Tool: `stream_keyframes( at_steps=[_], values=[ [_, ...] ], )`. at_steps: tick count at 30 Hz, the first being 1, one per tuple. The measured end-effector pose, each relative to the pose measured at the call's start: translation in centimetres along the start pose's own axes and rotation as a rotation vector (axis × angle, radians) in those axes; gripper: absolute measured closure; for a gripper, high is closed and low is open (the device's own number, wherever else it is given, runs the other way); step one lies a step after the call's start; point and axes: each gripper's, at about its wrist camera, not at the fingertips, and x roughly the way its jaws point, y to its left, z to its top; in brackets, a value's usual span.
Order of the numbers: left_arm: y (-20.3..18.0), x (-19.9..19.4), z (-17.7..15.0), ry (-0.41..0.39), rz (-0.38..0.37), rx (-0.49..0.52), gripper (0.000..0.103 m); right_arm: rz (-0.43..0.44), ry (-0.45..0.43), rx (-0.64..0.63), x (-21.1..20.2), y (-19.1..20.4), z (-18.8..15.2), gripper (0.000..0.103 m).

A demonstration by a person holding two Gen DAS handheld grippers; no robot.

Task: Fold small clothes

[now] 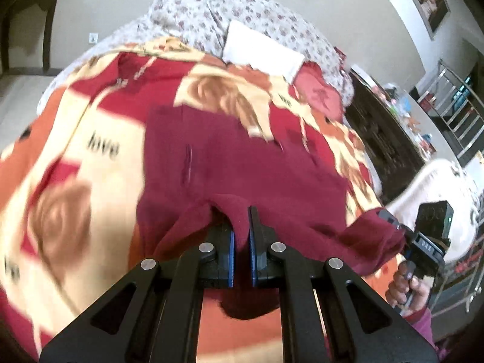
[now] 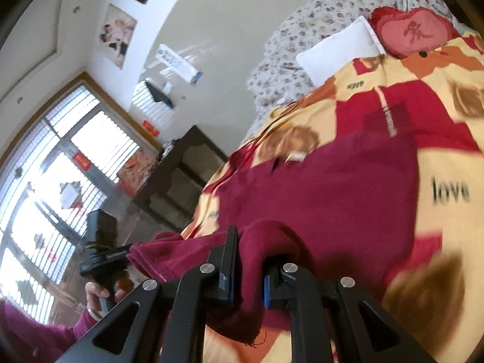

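Left claw up close, jaws pressed together on a bunched near edge of the maroon garment. Right claw pinches the same edge further along, a thick fold between its pads. The rest of the cloth lies flat, stretching away over the patterned blanket, which has bare room to the left. A white pillow sits far off; a dark cabinet stands beside the bed.
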Motion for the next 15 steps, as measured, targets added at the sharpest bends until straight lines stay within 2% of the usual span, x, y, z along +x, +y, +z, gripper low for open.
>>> stream_keyframes(
  at_steps=[4, 7, 10, 12, 13, 14, 15],
  values=[
    [1.4, 4.9, 4.7, -0.022, 0.069, -0.018, 0.097, -0.029, 0.002, 0.057, 3.2, -3.6, 4.0, 0.091],
    [2.5, 8.0, 6.8, -0.010, 0.103, -0.042, 0.097, -0.052, 0.026, 0.101, 6.0, -6.5, 6.3, 0.091],
    [3.4, 9.6, 7.7, 0.013, 0.089, -0.061, 0.096, -0.119, 0.076, 0.158, 7.8, -8.9, 7.6, 0.091],
    [4.1, 9.8, 8.5, 0.020, 0.041, -0.088, 0.096, -0.068, 0.085, 0.226, 7.6, -10.6, 8.3, 0.091],
    [4.3, 9.5, 8.9, 0.016, -0.002, -0.098, 0.088, -0.035, 0.062, 0.247, 6.9, -11.0, 8.4, 0.088],
    [4.3, 9.0, 9.4, 0.011, -0.031, -0.096, 0.076, -0.018, 0.044, 0.253, 6.4, -11.1, 8.6, 0.085],
    [4.1, 8.4, 9.8, -0.006, -0.039, -0.081, 0.066, -0.004, 0.021, 0.246, 5.5, -11.1, 8.5, 0.075]
  ],
)
